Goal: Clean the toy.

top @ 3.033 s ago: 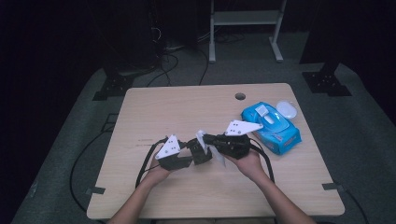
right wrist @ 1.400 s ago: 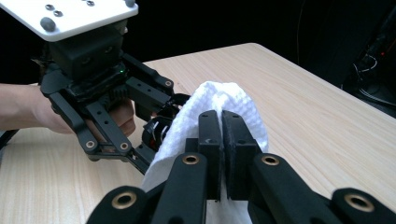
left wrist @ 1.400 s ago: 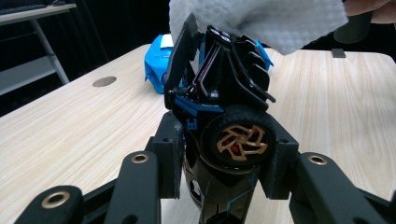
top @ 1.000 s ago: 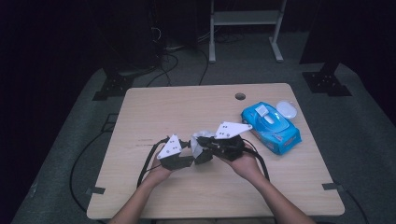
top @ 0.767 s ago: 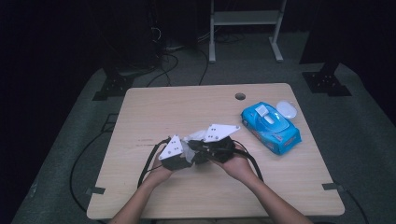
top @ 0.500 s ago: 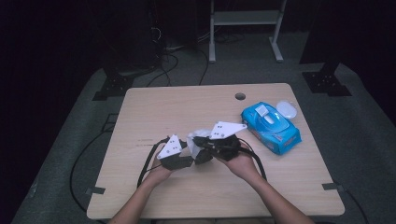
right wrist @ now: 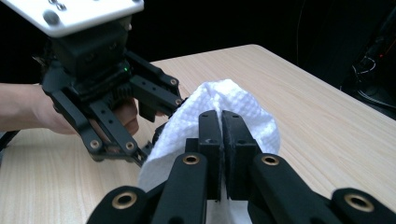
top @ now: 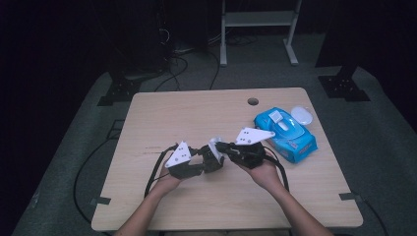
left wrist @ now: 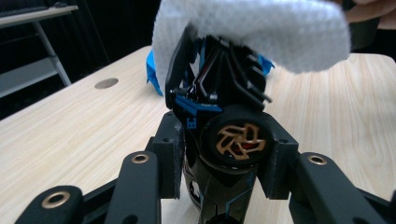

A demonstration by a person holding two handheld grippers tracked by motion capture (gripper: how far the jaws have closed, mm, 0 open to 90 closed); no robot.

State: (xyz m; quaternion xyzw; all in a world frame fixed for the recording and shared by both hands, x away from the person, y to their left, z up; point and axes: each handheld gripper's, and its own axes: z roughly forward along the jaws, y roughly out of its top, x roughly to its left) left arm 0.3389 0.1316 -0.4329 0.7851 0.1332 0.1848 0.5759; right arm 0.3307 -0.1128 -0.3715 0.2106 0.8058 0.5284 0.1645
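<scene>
My left gripper [top: 205, 160] is shut on a small black toy [top: 213, 159] with blue trim and a gold wheel emblem [left wrist: 236, 142]; the toy stands upright between the two pads [left wrist: 170, 154]. A white textured wipe [left wrist: 252, 32] lies over the toy's top. My right gripper [right wrist: 222, 140] is shut on that wipe [right wrist: 224, 100], its jaws pressed together with the cloth bunched around them. In the high view the right gripper [top: 222, 146] meets the left one near the table's middle front, with the wipe [top: 215, 143] between them.
A blue pack of wipes [top: 285, 133] lies at the table's right, with a round white lid [top: 302, 116] behind it. The wooden table [top: 196, 113] has a cable hole [top: 253, 101] near its far edge. Gripper cables [top: 155, 169] trail off the front left. A white stand [top: 258, 19] stands beyond the table.
The right gripper slid left with the wipe over the toy, then came a little back to the right. The left gripper stayed still, holding the toy.
</scene>
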